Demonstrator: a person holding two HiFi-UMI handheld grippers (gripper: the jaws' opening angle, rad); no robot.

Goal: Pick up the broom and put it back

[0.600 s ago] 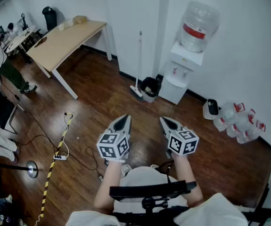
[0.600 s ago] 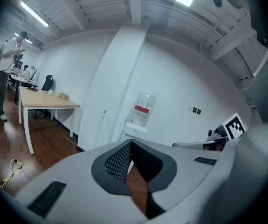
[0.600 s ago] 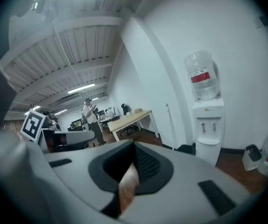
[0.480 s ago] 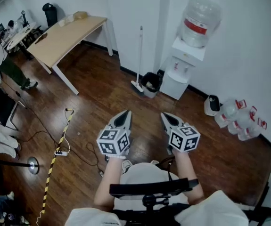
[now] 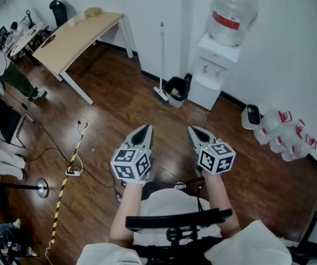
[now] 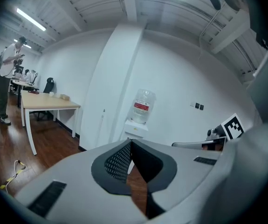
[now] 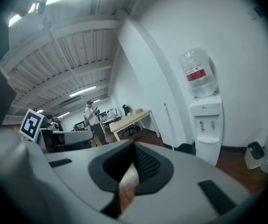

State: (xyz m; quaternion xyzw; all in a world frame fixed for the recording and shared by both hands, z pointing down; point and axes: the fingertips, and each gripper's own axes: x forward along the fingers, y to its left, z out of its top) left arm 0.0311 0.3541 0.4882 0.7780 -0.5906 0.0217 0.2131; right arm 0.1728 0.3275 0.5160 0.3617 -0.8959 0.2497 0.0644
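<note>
The broom (image 5: 161, 59) has a long white handle and leans upright against the white pillar, its head (image 5: 160, 94) on the wood floor beside a black bin (image 5: 176, 87). It also shows far off as the thin broom (image 6: 102, 125) in the left gripper view and the broom (image 7: 168, 122) in the right gripper view. My left gripper (image 5: 143, 131) and right gripper (image 5: 195, 131) are held side by side in front of the person's body, well short of the broom. Both are shut and hold nothing: left gripper (image 6: 131, 141), right gripper (image 7: 134, 144).
A water dispenser (image 5: 218, 76) stands right of the bin, with several empty water bottles (image 5: 282, 134) along the right wall. A wooden desk (image 5: 73, 40) is at the back left. A yellow-black cable (image 5: 70, 170) and a stand base (image 5: 39, 187) lie at left, near people (image 5: 4, 70).
The head view has shifted slightly, so the grippers sit a little lower in frame. The broom has not moved and both grippers stay shut and empty.
</note>
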